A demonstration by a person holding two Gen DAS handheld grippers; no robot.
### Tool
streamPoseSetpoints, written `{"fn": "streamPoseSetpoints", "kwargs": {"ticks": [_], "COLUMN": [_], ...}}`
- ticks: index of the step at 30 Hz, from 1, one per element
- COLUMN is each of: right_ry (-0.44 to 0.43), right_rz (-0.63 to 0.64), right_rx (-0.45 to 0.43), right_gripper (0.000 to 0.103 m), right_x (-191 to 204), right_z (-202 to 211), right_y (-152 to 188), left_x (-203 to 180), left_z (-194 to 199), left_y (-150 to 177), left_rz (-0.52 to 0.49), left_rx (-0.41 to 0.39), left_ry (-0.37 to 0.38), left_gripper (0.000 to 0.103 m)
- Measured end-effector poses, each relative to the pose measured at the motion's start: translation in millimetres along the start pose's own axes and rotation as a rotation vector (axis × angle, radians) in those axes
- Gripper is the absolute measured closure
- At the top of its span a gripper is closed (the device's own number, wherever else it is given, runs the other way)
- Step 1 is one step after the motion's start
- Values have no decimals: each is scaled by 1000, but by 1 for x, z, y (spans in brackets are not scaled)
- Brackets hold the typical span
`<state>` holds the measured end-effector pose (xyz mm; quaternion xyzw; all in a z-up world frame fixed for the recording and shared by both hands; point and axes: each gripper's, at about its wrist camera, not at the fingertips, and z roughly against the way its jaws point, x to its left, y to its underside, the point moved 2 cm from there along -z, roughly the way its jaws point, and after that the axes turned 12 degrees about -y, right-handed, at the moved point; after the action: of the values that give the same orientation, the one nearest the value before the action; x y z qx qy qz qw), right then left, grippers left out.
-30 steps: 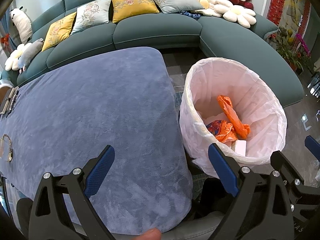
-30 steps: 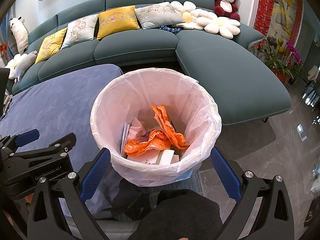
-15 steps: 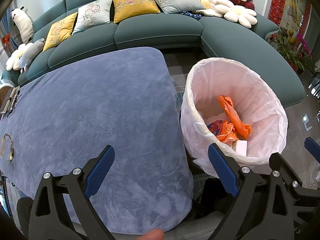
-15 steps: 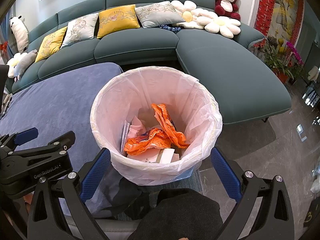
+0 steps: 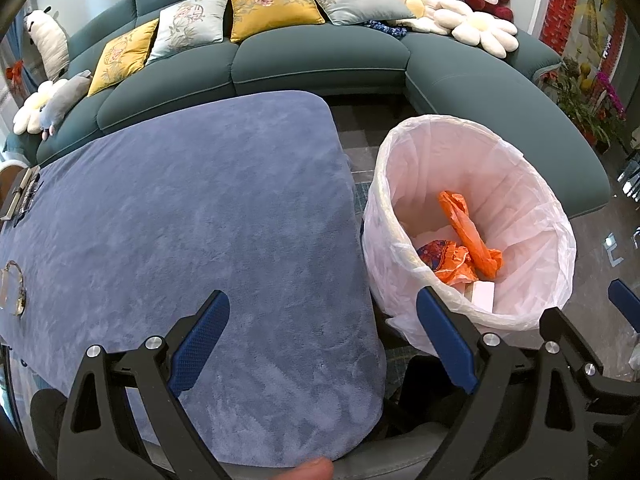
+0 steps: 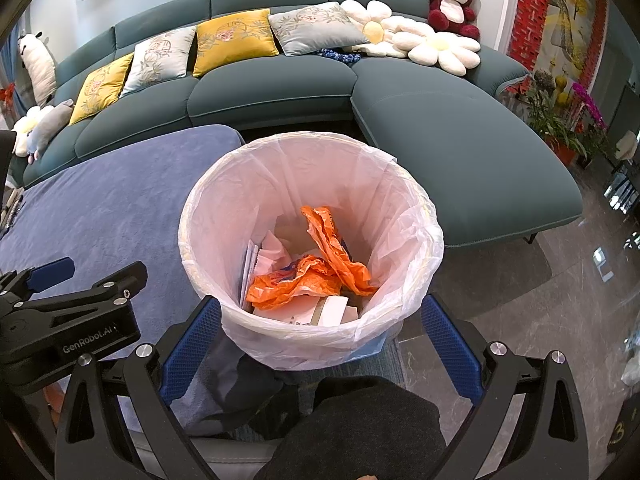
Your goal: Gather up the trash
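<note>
In the left wrist view, the left gripper [image 5: 322,338] hung wide open and empty above the blue plush tablecloth [image 5: 180,216]; small items at the cloth's left edge were too cut off to identify. In the right wrist view, the right gripper [image 6: 320,342] was spread open, empty, before the round bin lined with a thin white plastic bag [image 6: 400,200]. Inside lay crumpled orange plastic wrappers [image 6: 316,276] and white paper scraps [image 6: 332,312], probably light, soft and best pinched at a raised fold; the lower layers were hidden.

Your left gripper [image 5: 322,340] has drifted slightly, so the bin [image 5: 404,184] and blue cloth [image 5: 192,216] sit a touch lower in its view; your right gripper's [image 6: 320,340] view barely shifted.
</note>
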<state>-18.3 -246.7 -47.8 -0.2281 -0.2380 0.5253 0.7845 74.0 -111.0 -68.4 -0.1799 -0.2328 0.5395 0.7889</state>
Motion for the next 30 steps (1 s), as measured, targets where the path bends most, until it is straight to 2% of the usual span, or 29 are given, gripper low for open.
{"fn": "streamPoseSetpoints", "kwargs": {"ticks": [30], "right_ry": [7], "right_rz": [-7], "right_rx": [9], "right_gripper": [7], "right_x": [-6], "right_z": [-4], "right_y": [6], "left_x": [-2], "left_z": [-1], "left_y": [5], "left_rz": [5], "left_rx": [0], "left_ry": [-17], "left_gripper": [13]}}
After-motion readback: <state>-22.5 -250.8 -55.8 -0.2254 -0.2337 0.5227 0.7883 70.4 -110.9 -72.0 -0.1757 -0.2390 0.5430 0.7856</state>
